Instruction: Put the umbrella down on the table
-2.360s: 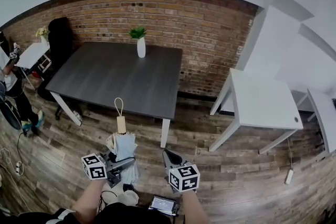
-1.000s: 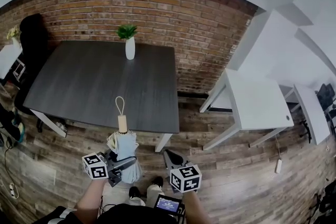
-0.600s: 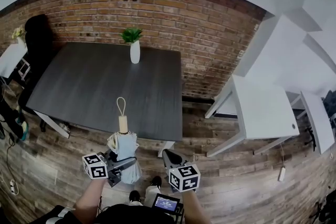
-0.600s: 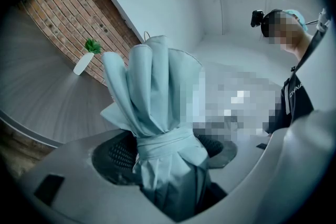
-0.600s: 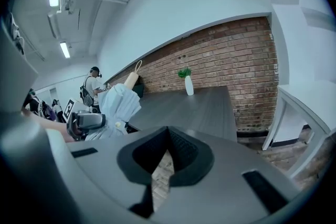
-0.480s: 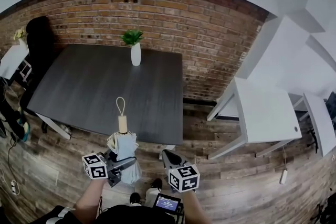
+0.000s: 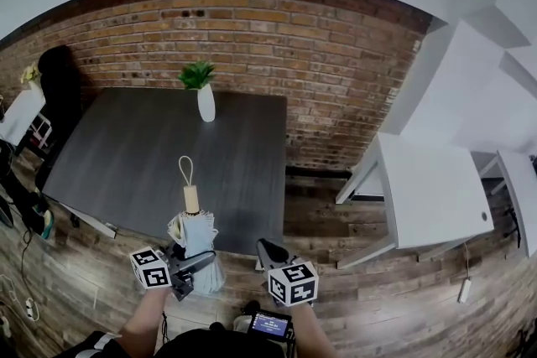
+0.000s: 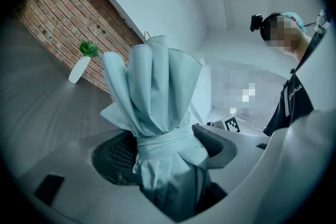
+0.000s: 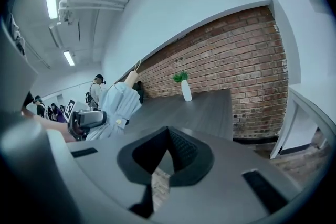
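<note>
A folded pale-blue umbrella (image 7: 195, 235) with a wooden handle and cord loop stands upright in my left gripper (image 7: 195, 262), whose jaws are shut on its strapped canopy (image 8: 157, 97). Its handle rises over the near edge of the dark grey table (image 7: 151, 155). My right gripper (image 7: 267, 248) hovers to the umbrella's right, level with the left one. Its jaws (image 9: 168, 134) meet at the tips with nothing between them. From the right gripper view the umbrella (image 9: 113, 105) and left gripper (image 9: 86, 119) show at left, beside the table (image 9: 210, 107).
A white vase with a green plant (image 7: 205, 103) stands at the table's far edge by the brick wall (image 7: 336, 71). A white table (image 7: 428, 189) is at right, a black chair (image 7: 59, 84) at far left. People stand in the background of both gripper views.
The whole view has moved toward the dark table: its near edge now lies just past the grippers and behind the umbrella's handle. Both grippers keep their hold and spacing.
</note>
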Demonstrator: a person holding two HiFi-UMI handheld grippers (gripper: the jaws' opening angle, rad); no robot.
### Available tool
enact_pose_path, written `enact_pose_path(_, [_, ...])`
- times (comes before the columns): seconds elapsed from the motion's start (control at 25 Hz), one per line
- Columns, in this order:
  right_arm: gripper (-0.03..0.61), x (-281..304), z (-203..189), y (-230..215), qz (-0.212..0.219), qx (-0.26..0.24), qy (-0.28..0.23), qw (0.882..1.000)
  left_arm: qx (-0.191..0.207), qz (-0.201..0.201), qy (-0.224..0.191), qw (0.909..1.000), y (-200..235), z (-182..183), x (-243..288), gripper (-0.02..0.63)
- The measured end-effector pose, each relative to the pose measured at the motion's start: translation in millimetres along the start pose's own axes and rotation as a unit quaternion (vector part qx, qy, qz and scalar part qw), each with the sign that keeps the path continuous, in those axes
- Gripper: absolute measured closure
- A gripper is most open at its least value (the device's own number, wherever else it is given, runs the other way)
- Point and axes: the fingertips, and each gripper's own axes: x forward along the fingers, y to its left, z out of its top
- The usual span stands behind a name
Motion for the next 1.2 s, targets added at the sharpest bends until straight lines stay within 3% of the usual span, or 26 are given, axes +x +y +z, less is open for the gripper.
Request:
enact_pose_path(0.2, [0.572, 5, 9, -35, 0.003, 0.01, -0.004, 1.0, 0.016, 0.007, -0.001, 0.9998, 8, 8, 28, 0.296])
enact_pose_path(0.48, [0.572, 17, 8, -53, 0.015, 0.022, 0.006, 1.0, -0.006, 0.028, -0.006, 0.9996, 24, 16, 42, 0.296])
enact_pose_path(0.8, [0.572, 40, 14, -73, 0.001, 0.027, 0.014, 1.0, -0.022, 0.018, -0.001, 0.9996, 56, 23, 60, 0.296])
enact_pose_path(1.2, [0.572, 92, 51, -95, -0.028, 0.024, 0.017, 0.999, -0.017, -0.017, 0.027, 0.9993, 112, 57, 90, 0.296])
